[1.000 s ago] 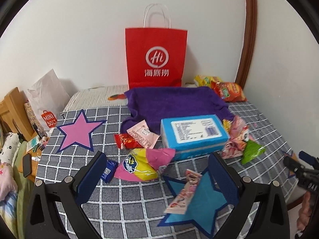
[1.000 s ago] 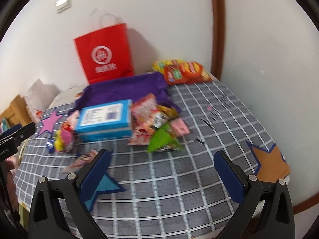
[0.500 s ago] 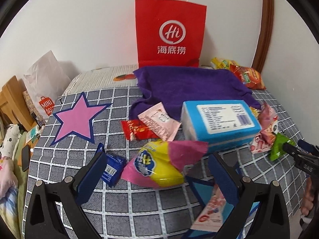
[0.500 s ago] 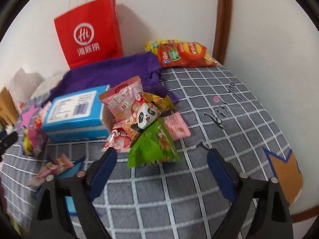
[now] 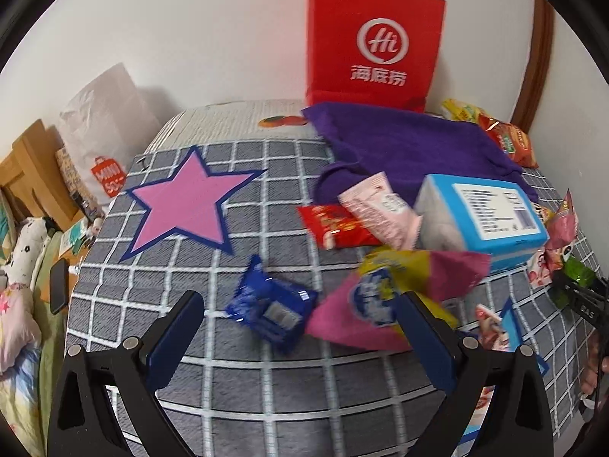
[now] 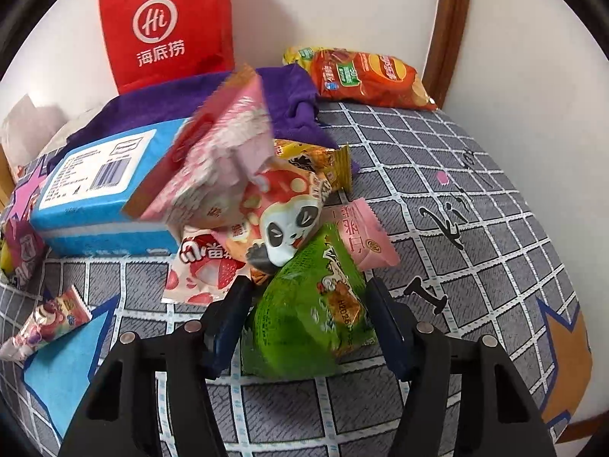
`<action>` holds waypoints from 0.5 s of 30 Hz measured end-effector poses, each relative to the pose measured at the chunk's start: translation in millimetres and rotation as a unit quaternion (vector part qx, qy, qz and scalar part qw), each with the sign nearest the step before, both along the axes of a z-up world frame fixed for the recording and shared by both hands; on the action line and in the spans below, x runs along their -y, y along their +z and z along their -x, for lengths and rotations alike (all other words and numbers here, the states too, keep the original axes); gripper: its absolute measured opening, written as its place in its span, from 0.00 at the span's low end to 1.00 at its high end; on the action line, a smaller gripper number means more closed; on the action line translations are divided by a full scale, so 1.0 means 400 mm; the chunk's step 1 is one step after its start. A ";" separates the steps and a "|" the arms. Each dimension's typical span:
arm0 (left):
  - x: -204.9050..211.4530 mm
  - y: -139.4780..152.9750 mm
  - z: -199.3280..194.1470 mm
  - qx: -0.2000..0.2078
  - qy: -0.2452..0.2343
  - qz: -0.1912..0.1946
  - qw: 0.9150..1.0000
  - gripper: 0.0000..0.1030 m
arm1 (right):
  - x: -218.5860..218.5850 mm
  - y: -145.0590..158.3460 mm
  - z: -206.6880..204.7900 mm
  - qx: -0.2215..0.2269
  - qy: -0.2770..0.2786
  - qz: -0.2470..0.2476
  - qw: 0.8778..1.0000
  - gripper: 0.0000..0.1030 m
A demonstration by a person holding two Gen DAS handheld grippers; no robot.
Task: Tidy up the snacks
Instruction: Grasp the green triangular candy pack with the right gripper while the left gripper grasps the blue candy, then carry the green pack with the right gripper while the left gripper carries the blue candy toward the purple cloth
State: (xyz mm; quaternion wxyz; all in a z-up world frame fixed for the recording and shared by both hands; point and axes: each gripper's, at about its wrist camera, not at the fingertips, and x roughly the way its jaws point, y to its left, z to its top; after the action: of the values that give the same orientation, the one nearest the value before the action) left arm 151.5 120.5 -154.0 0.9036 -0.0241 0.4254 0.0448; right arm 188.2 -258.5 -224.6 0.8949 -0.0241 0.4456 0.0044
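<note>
Jaws of the right gripper [image 6: 308, 301] have just been closing around the green snack bag [image 6: 304, 316], both pads against its sides. Left gripper [image 5: 300, 312] hangs wide open, a blue wrapper [image 5: 270, 304] between its fingers and a pink-yellow bag [image 5: 384, 297] at its right finger.

Bedroom — checked bedsheet [image 5: 266, 373], wooden headboard [image 5: 34, 175].

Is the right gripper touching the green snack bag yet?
Cannot tell. In the right wrist view the right gripper has been closing around the green snack bag, which fills the space between its fingers, but no clear contact or gap shows.
</note>
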 end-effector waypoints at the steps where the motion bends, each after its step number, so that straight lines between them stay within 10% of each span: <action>1: -0.010 -0.002 0.000 -0.001 0.003 0.000 1.000 0.99 | -0.002 0.007 0.010 0.004 0.002 0.002 1.000 0.58; 15: -0.096 -0.062 -0.021 -0.022 0.028 -0.005 0.999 0.97 | -0.006 0.018 0.081 0.012 0.002 -0.007 1.000 0.46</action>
State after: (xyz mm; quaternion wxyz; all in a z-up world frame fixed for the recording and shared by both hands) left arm 159.8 159.0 -178.6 0.8926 -0.0305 0.4440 0.0726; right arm 156.0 -256.2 -217.4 0.9003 -0.0182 0.4347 0.0088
